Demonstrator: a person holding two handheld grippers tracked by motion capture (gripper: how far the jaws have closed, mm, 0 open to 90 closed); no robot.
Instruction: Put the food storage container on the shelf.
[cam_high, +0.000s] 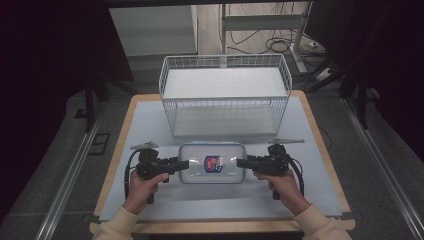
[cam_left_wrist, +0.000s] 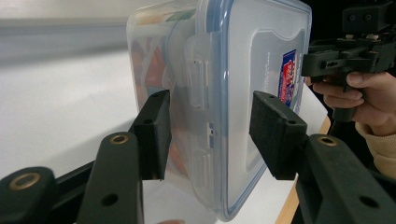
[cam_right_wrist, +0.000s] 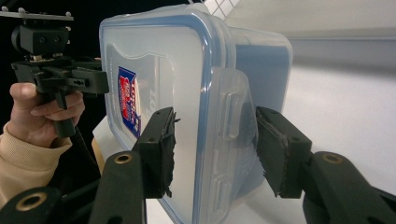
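High view first: your left gripper (cam_high: 184, 164) sits at the left short end of the clear plastic container (cam_high: 212, 163), which lies on the pale table mat (cam_high: 150, 200) just in front of the white wire basket (cam_high: 225, 95). In the left gripper view its jaws straddle the container's end, one pad under the base, the other over the blue-rimmed lid (cam_left_wrist: 261, 60); that upper pad seems to stand slightly off the lid (the angle makes contact hard to judge). Your right gripper (cam_high: 242, 162) meets the opposite end. In the right gripper view its jaws are closed onto the container's side latch (cam_right_wrist: 229, 112), one pad on the lid, one beneath.
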